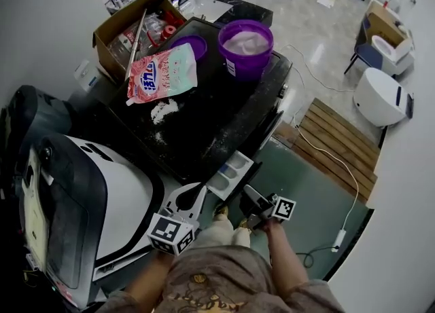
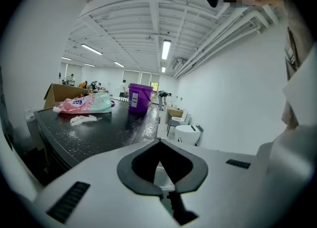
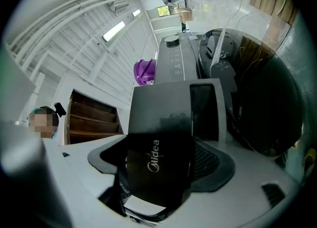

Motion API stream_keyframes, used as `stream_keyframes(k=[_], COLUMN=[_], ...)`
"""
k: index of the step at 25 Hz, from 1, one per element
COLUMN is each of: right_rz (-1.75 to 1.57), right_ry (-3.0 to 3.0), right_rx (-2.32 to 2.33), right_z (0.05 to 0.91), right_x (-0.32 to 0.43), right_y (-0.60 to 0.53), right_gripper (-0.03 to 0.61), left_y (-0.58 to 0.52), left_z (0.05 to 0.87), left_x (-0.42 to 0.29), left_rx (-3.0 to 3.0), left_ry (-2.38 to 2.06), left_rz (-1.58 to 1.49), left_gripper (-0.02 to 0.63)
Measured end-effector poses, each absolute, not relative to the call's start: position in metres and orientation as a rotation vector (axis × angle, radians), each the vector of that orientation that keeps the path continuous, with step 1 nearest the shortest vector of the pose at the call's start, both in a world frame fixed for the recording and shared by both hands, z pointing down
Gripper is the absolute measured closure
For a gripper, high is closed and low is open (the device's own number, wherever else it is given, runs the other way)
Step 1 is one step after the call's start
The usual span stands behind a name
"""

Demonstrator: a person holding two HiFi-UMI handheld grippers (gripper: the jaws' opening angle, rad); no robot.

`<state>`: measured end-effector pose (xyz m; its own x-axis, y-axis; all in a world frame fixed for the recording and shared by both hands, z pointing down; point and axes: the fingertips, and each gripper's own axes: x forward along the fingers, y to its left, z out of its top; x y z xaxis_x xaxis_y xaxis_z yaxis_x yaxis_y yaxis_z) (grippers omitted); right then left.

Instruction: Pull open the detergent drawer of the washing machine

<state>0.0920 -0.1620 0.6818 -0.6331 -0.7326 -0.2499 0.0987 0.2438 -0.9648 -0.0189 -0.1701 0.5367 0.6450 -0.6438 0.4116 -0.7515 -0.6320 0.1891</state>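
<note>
The black washing machine (image 1: 204,121) stands ahead of me, and its detergent drawer (image 1: 230,174) juts out from the front with white compartments showing. In the right gripper view the drawer's black front panel (image 3: 158,153), marked with a logo, lies between the jaws, and my right gripper (image 3: 159,175) is shut on it. From the head view that right gripper (image 1: 247,195) sits at the drawer's near end. My left gripper (image 1: 198,191) hovers left of the drawer, off the machine. Its jaws meet at the tips with nothing between them (image 2: 158,143).
On the machine's top lie a pink detergent bag (image 1: 162,74), spilled white powder (image 1: 163,110), a purple bucket (image 1: 245,45) and a cardboard box (image 1: 129,30). A white appliance (image 1: 102,189) stands at my left. A wooden pallet (image 1: 336,145) and a cable (image 1: 346,199) lie on the floor to the right.
</note>
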Motion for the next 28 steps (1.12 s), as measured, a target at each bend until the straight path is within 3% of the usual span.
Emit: stream_keyframes(k=[28], right_rz=[-1.44], right_ry=[1.789], right_rx=[-0.61], right_z=[0.677], right_x=[0.128], right_y=[-0.125], right_gripper=[0.193], left_y=[-0.15], left_z=[0.542], left_x=[0.0], left_rx=[2.538], left_ry=[-1.045], left_rz=[0.447], left_gripper=[0.594])
